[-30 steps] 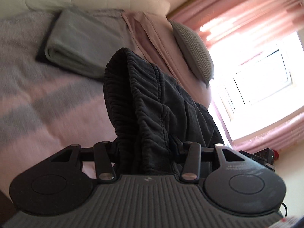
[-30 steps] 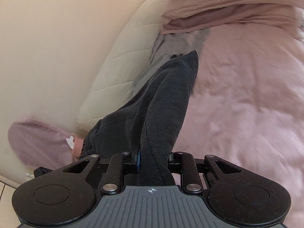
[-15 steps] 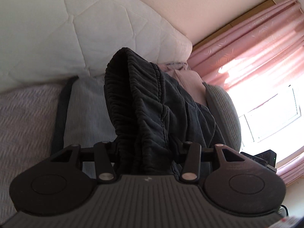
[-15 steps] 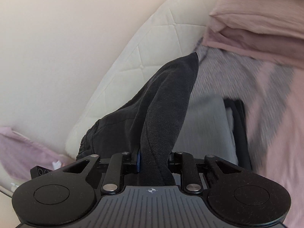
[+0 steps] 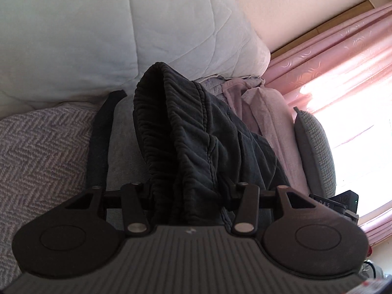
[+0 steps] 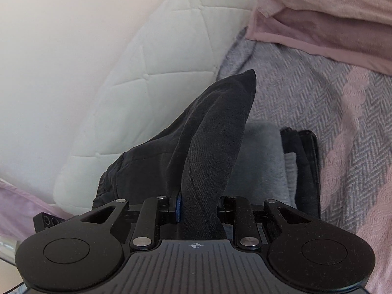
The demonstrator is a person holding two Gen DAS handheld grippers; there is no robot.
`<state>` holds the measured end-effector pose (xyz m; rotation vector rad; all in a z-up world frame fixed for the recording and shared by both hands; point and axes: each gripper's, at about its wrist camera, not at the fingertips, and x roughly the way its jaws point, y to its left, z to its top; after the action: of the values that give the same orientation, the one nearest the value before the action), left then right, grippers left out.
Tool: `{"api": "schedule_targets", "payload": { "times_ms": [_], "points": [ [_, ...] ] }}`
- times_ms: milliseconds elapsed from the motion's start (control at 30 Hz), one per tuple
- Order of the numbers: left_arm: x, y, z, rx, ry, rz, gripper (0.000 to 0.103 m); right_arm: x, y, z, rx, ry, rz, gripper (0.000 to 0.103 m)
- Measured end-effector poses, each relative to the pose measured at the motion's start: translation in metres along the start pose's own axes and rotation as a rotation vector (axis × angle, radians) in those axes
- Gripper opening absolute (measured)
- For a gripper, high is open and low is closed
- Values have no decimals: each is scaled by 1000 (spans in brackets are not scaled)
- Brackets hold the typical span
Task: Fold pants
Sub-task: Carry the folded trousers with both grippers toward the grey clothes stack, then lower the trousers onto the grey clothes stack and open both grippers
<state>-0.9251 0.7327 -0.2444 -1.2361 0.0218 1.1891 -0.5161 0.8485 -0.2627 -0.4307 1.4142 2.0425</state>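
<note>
While the dark pants [image 5: 196,137] are clamped in the left gripper [image 5: 189,196], they are pinched by the right gripper [image 6: 199,205] too. Folded clothes [image 6: 274,161] are seen below on the bed [image 6: 318,93].

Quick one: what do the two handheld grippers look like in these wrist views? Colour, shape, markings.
Both match. The left gripper has a grey ribbed body, two black round discs at the sides and black link bars with silver rivets; a small pale mark sits at the body's front edge. The right gripper looks darker, with a white crosshair mark and a blue pad on one finger. No hands or sleeves show.
</note>
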Motion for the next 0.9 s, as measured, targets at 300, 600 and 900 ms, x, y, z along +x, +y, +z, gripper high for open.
{"api": "schedule_targets", "payload": {
  "times_ms": [300, 600, 900],
  "points": [
    [-10, -15, -6, 173, -14, 253, 77, 1, 19, -36, -95, -98, -294, 49],
    [-28, -106, -1, 486, -127, 416, 34, -11, 99, -47, -494, -197, -433, 46],
    [54, -88, 18, 595, -64, 526, 20, 64, 105, -25, -578, -176, -529, 18]
  ]
}}
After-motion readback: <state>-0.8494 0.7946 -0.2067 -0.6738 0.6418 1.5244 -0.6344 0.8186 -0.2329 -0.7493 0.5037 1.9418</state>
